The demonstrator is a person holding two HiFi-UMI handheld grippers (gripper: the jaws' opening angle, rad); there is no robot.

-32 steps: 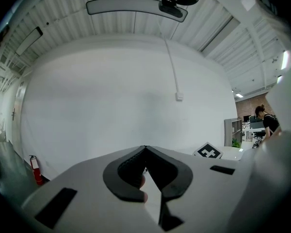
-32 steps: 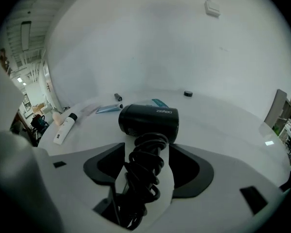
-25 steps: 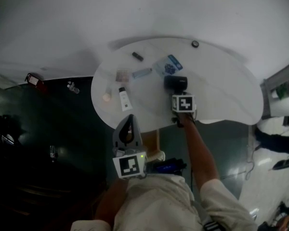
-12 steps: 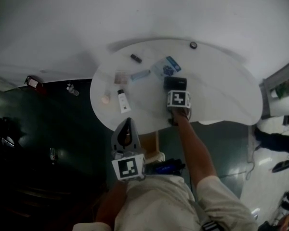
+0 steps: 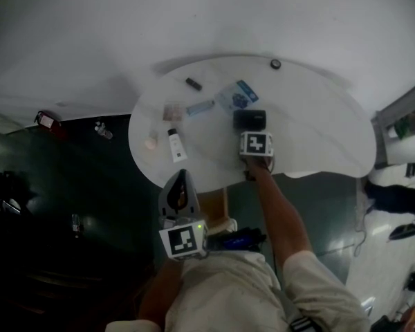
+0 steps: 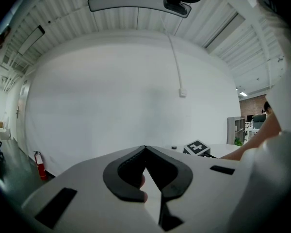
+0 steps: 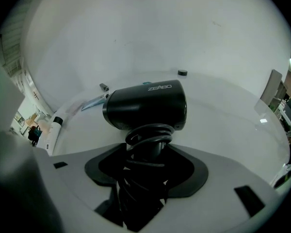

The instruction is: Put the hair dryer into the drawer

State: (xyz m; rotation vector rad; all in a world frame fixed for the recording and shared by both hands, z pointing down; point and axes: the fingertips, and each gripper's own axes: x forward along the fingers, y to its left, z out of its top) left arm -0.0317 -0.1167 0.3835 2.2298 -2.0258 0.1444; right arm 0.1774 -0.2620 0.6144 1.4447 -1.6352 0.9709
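While left hand-held gripper (image 6: 145, 149) hangs level, shut, right hand-held gripper (image 7: 146, 152), pitched down, jaws just closing on hair dryer (image 7: 145, 106) handle.

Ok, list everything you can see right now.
table: one, white, round, centre.
hair dryer: one, black, on table, cord-wrapped handle between right tongs.
tube: one, white with black cap, table's left.
pale round item: one, beside tube.
clear packet: one, blue contents, beyond hair dryer.
bluish strip: one, left of the packet.
dark stick: one, table's far left.
black disc: one, small, table's far edge.
fire extinguisher: one, red, floor left.
left tongs: one, grey, shut, empty.
right tongs: one, grey, just been closing, gripping the hair dryer's handle.
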